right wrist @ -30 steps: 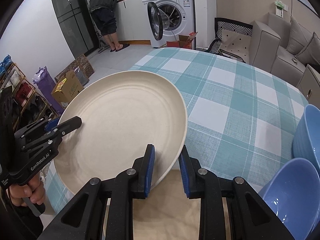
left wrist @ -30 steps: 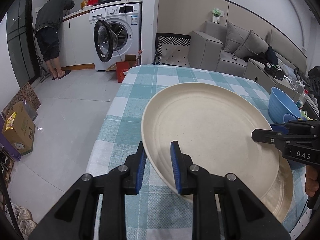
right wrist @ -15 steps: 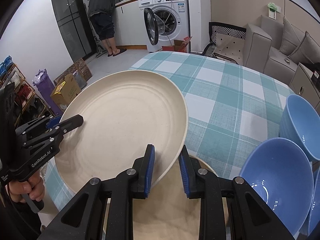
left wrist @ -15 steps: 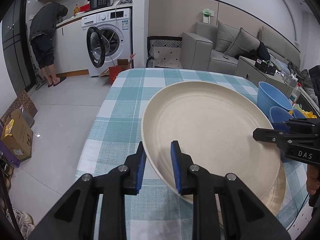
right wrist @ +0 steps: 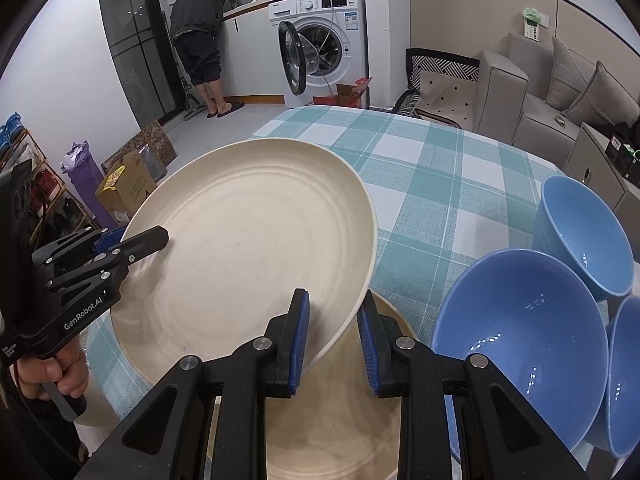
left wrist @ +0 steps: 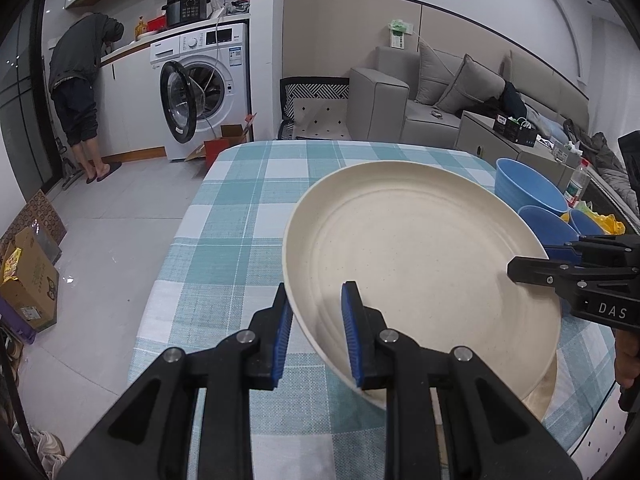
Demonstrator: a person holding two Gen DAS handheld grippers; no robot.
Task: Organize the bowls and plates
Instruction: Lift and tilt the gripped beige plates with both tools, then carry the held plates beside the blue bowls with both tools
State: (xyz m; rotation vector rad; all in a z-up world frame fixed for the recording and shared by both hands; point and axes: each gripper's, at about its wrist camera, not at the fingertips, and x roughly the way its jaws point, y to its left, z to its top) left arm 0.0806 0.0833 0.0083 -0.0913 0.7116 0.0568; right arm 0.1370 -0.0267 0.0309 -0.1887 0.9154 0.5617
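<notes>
Two tongs hold one cream plate [left wrist: 420, 264] by opposite sides of its rim, tilted, above the desk [left wrist: 248, 200] with its teal-and-white checked cloth. The left tongs [left wrist: 316, 320] are clamped on the plate's rim, one blue pad under the rim and one on its inner face. The right tongs [right wrist: 334, 334] are likewise clamped on the rim at the opposite side, with the plate's edge caught between their blue pads. In the right wrist view the left tongs show at the left, with a hand [right wrist: 52, 372] gripping the handle below them.

Under the raised plate, near the desk's near edge, lies a second cream plate [right wrist: 340, 432], partly covered by the first; whether the two touch cannot be told. Toward the desk's right edge stand the blue bowls: a large blue bowl [right wrist: 520, 340] just beside the lower plate, a second blue bowl [right wrist: 580, 236] behind it, nearer the far right corner, and a third blue bowl [right wrist: 626, 380] cut off by the picture's right side. All three lean on their sides with their openings toward the tongs. The far half of the desk is bare cloth.

Beyond the desk a washing machine [left wrist: 204, 84] stands with its round door open, and a person [left wrist: 80, 80] bends over the counter beside it. A grey sofa [left wrist: 440, 92] runs along the wall past the desk's far right corner.
</notes>
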